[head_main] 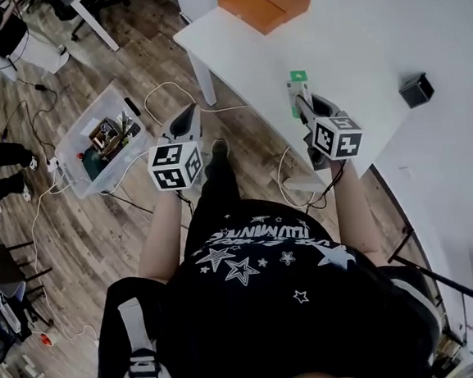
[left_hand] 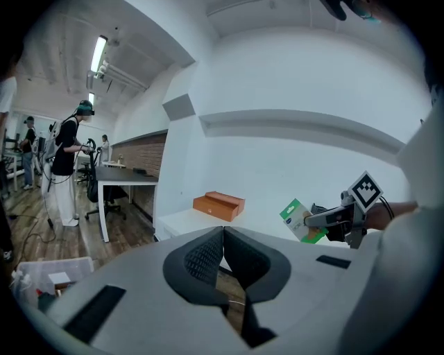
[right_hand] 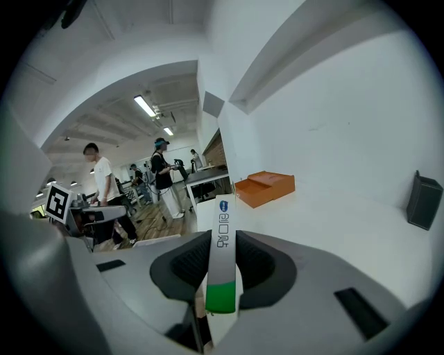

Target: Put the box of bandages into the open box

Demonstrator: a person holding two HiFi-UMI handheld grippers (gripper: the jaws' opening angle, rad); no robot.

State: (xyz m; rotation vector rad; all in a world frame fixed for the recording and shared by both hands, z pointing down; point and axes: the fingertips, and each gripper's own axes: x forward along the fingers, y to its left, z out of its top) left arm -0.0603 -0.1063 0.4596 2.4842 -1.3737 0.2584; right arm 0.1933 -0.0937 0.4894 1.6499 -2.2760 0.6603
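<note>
My right gripper (head_main: 302, 98) is shut on the box of bandages (head_main: 298, 93), a thin white and green carton (right_hand: 222, 258) standing on edge between the jaws and held above the near edge of the white table (head_main: 355, 42). From the left gripper view the bandage box (left_hand: 299, 220) shows held out at the right. The open orange box (head_main: 263, 1) lies at the far end of the table, seen as the orange box (right_hand: 263, 188) ahead and as the orange box (left_hand: 218, 205) in the left gripper view. My left gripper (head_main: 185, 123) is shut on nothing, hanging over the wooden floor left of the table.
A small dark block (head_main: 416, 90) sits on the table at the right. On the floor to the left stands a clear plastic bin (head_main: 100, 140) of odds and ends, with cables (head_main: 162, 96) running around it. Other people (right_hand: 166, 177) stand by desks in the background.
</note>
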